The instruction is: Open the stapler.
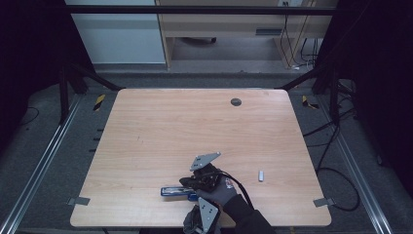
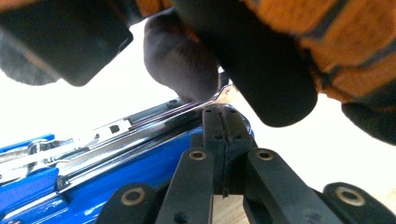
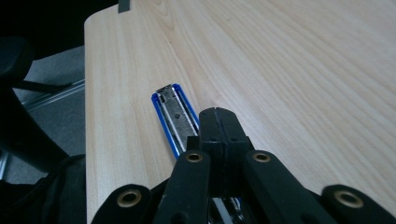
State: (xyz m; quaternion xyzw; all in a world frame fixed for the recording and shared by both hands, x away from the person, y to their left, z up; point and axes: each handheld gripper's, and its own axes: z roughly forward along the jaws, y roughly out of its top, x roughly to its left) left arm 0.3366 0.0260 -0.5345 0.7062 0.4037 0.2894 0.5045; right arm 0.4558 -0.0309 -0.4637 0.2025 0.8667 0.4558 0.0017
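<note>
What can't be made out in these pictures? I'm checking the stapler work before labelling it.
- Stapler: high view, its right end is hidden under the right claw and gloved hand.
- Small white thing: high view, too small to identify.
- Left claw: left gripper view, whether it pinches the thin metal strip is unclear; dark blurred shapes crowd in above.

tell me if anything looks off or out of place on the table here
The blue stapler near the table's front edge lies swung open, its metal staple channel exposed. A small white piece sits alone to its right; what it is cannot be told. Nothing looks spilled or broken.
</note>
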